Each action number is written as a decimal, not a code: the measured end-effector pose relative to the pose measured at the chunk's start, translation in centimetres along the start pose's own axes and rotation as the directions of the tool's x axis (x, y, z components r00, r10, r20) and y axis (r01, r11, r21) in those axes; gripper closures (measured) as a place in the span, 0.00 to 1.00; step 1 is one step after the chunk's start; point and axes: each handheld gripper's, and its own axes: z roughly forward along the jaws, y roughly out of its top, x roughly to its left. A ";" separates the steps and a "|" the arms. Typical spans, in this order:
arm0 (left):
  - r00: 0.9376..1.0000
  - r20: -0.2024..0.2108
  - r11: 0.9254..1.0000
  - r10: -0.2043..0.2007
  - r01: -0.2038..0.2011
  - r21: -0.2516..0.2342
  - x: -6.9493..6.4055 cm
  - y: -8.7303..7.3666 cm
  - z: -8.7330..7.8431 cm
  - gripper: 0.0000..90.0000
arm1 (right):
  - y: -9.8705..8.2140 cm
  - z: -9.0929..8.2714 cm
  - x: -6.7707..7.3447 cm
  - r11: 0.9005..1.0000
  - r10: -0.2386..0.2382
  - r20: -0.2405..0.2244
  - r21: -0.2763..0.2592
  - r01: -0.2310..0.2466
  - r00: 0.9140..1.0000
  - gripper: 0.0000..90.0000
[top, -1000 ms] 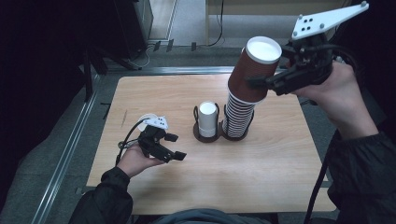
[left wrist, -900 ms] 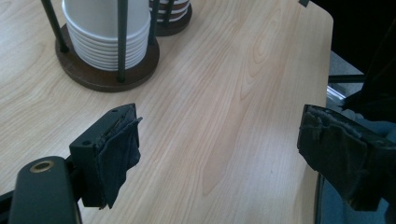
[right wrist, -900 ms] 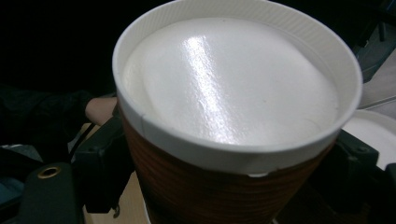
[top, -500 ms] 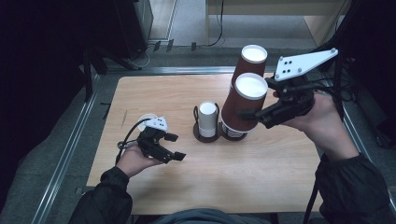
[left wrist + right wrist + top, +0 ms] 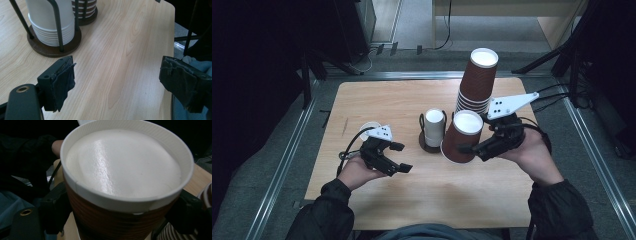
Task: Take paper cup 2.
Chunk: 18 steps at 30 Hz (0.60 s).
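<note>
**Brown cup clamped beside the cup holder**

The left gripper [image 5: 404, 157] rests on the wooden table [image 5: 377, 102], left of and nearer the person than the cup holder [image 5: 432, 145]; its jaws stand apart with nothing between them. The holder carries a short stack of white cups [image 5: 434, 125]. Just right of it, the right gripper [image 5: 467, 148] is clamped on a single brown cup [image 5: 462, 142], tilted, its white inside facing up. Behind that cup rises the tall stack of brown cups [image 5: 477, 82].
</note>
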 end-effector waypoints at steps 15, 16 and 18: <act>0.998 0.022 0.998 0.061 -0.061 0.006 -0.6 0.7 1.3 0.15 | -5.4 4.9 -1.0 0.999 0.045 -0.075 0.026 -0.043 0.996 0.19; 0.997 0.028 0.998 0.068 -0.068 0.014 -0.6 0.7 1.4 0.15 | -5.7 5.2 -1.0 0.999 0.049 -0.084 0.021 -0.047 0.995 0.19; 0.997 0.031 0.997 0.071 -0.072 0.018 -0.7 0.8 1.6 0.15 | -6.1 5.8 -1.1 0.999 0.050 -0.100 0.018 -0.048 0.994 0.19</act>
